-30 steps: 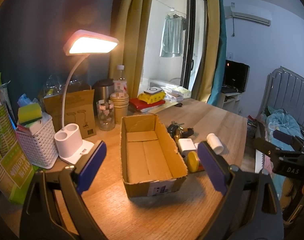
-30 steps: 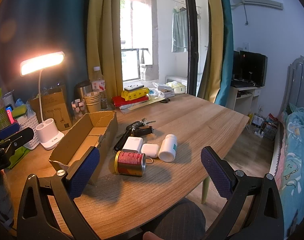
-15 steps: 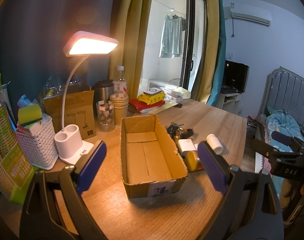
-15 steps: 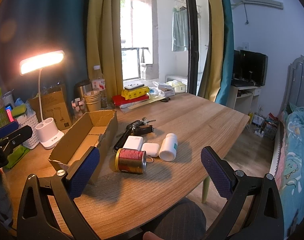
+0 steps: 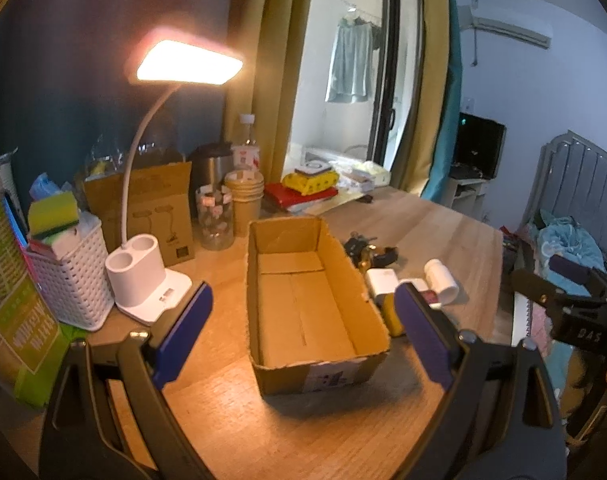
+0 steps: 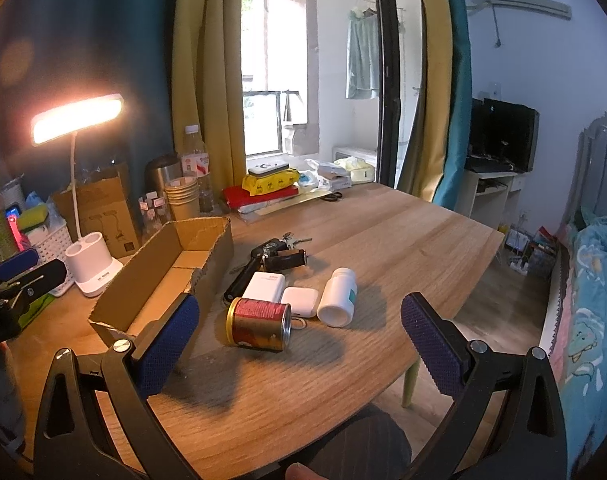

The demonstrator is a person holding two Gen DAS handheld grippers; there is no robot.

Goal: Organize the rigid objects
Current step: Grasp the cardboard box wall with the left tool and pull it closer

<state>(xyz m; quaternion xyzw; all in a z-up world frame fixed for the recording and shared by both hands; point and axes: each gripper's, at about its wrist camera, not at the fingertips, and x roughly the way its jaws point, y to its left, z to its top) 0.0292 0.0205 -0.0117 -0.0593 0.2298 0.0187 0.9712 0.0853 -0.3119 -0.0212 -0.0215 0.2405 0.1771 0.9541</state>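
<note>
The left gripper (image 5: 303,332) is hovering with its jaws spread wide, holding nothing; the cardboard box (image 5: 311,300) is lying straight ahead between its fingers. The right gripper (image 6: 299,332) is gaping wide too, with the tin can (image 6: 259,323) lying on its side just ahead between the fingers, and the white bottle (image 6: 338,297), white charger (image 6: 264,287) and keys (image 6: 279,252) sitting beyond it, right of the box.

Brown cardboard box (image 5: 315,304), red-and-gold can (image 6: 259,323), white bottle (image 6: 338,297), blue-padded jaws.

One box (image 6: 163,276), one can (image 6: 259,323), one bottle (image 6: 338,297), two white cases (image 6: 264,287).
</note>
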